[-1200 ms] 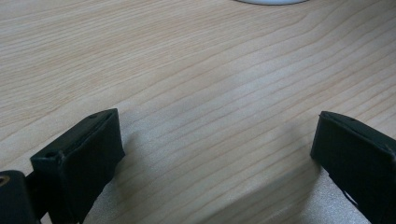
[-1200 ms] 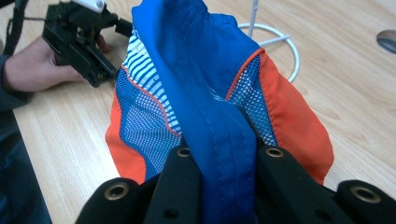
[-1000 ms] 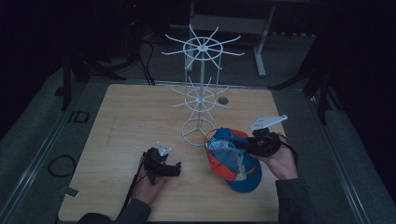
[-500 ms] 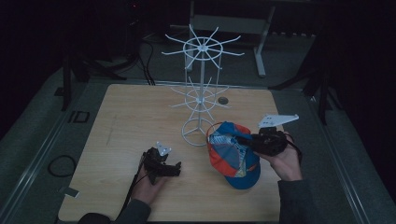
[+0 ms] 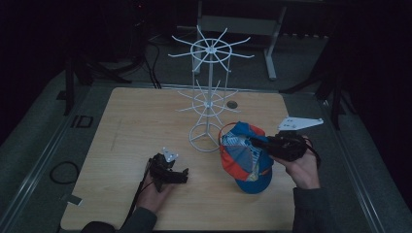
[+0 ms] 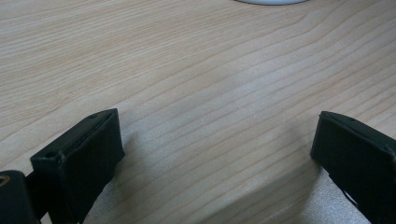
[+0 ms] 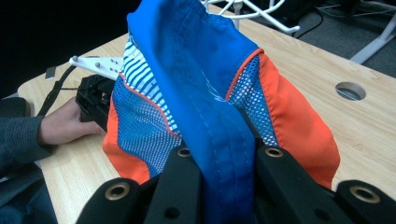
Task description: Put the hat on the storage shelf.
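Beside the rack (image 5: 209,104), my right tool (image 5: 262,143) is clamped on the cap (image 5: 245,158), brim between its jaws, held just right of the rack's base; my left tool (image 5: 180,175) rests splayed and empty on the counter (image 5: 126,121), farther off

White wire rack (image 5: 209,97) upright on wooden table (image 5: 136,121).

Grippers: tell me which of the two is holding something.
The right gripper: its jaws are clamped on the blue edge of the orange-and-blue cap. The left gripper rests open on the wooden table, nothing between its jaws.
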### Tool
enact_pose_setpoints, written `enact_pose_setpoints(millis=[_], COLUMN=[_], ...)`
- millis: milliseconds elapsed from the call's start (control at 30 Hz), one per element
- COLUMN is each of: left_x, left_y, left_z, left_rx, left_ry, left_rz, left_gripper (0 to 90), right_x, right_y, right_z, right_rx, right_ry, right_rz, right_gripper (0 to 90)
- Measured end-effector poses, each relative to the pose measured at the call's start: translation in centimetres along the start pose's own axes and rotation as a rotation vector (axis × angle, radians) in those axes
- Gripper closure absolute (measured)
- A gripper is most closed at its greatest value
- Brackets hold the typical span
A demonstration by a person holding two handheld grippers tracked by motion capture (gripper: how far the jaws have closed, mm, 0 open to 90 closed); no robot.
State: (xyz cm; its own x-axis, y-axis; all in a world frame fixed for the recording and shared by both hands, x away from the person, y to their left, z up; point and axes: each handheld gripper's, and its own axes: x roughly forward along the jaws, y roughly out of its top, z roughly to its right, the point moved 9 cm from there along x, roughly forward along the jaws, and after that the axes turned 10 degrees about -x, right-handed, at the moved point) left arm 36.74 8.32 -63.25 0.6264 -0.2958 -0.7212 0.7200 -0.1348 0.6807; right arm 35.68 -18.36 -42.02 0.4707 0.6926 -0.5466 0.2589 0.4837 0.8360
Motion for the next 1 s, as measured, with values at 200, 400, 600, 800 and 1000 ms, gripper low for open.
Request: enact_pose_setpoints(millis=[200,400,600,800,1000], left_x=[0.0,0.0,0.0,0.0,0.0], left_y=[0.0,0.0,0.0,0.0,0.0], left_z=[0.0,0.0,0.0,0.0,0.0], left_rx=[0.000,0.000,-0.001,0.000,-0.001], left_ry=[0.000,0.000,0.000,0.000,0.000], left_rz=[0.000,0.000,0.000,0.000,0.001], left_gripper=[2.6,2.6,2.6,2.6,2.6], right_x=[-0.8,-1.6,-2.8,-3.8,-4.0], right_y=[0.3,0.9,1.6,2.6,3.1], right_z=[0.2,0.4,0.8,1.1,0.9], right_rx=[0.004,0.006,0.008,-0.005,-0.009], right_ry=[-0.009,-0.016,-0.034,-0.049,-0.056], right_rz=[0.024,0.049,0.082,0.102,0.126], right_gripper=[84.5,84.5,84.6,84.5,84.5])
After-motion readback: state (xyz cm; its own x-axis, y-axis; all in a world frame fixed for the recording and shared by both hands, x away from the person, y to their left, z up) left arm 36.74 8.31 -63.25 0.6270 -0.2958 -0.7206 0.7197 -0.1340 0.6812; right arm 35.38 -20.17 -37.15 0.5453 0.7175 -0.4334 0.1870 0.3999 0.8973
